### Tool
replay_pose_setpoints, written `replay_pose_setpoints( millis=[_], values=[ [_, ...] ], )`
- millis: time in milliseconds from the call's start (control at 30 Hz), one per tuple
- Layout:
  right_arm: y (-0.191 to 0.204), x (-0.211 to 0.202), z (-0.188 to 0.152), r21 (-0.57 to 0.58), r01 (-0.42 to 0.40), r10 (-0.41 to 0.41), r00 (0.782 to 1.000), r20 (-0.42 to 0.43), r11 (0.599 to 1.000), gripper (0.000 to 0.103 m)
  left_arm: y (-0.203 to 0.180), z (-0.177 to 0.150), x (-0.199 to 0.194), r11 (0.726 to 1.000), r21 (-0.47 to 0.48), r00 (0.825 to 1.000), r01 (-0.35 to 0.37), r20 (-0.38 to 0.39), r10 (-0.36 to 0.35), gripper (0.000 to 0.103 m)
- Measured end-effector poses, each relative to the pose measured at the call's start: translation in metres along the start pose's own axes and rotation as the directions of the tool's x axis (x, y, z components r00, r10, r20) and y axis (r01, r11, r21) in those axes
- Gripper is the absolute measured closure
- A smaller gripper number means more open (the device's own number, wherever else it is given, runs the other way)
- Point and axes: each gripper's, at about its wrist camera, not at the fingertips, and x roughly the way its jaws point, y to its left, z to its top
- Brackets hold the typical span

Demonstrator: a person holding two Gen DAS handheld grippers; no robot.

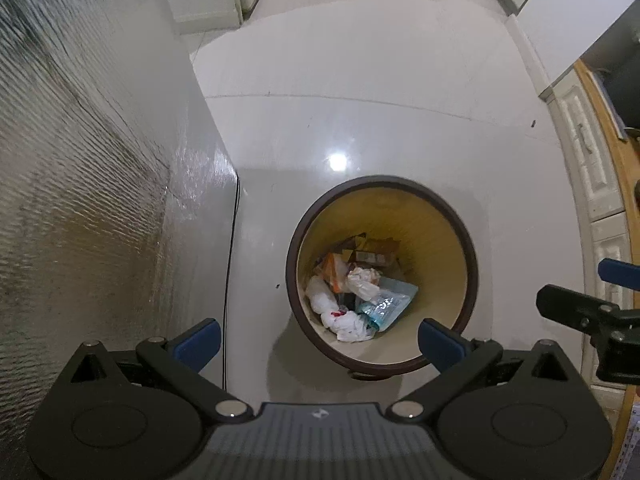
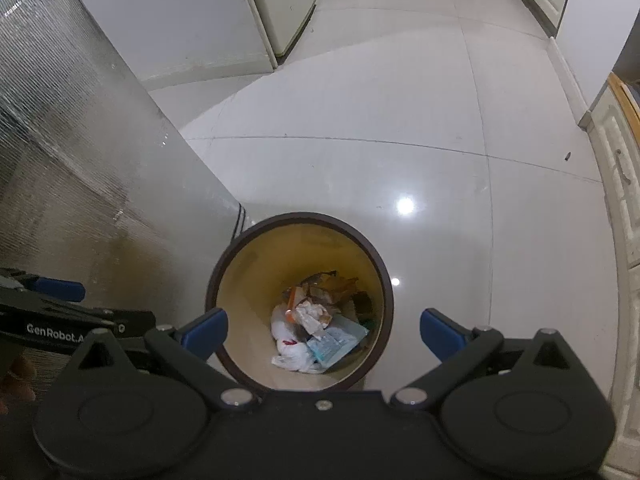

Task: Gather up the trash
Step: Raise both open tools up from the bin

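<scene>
Fingers: both spread, empty | left gripper [image 1: 318, 342], right gripper [image 2: 324, 336] above round brown-rimmed yellow bin [image 2: 248, 280] | crumpled trash [image 2: 316, 328] inside, seemingly nearer right.

Bin [image 2: 224, 276] near rim behind hand-held gripper [image 2: 323, 330].
</scene>
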Motion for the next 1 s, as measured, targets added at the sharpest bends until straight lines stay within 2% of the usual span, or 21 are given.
replay_pose_setpoints(
  millis=[167,500,700,1000],
  values=[
    [0.003,-0.027,-0.002,0.014,-0.006,0.006,0.999,0.041,1.000,0.000,-0.004,-0.005,-0.028,1.000,0.004,0.998,0.012,0.061,-0.012,0.000],
    [0.001,-0.086,-0.019,-0.017,0.014,-0.012,0.994,0.113,1.000,0.000,-0.010,-0.024,-0.076,0.999,0.023,0.987,-0.041,0.157,0.037,0.000],
    [0.011,-0.122,-0.034,-0.058,0.061,-0.051,0.986,0.161,0.996,0.000,-0.017,-0.043,-0.118,0.999,0.044,0.967,-0.032,0.254,0.019,0.000],
    [0.033,-0.167,-0.067,-0.093,0.086,-0.061,0.967,0.246,0.992,0.000,-0.023,-0.084,-0.167,0.996,0.071,0.928,-0.061,0.371,0.030,0.000]
  ],
)
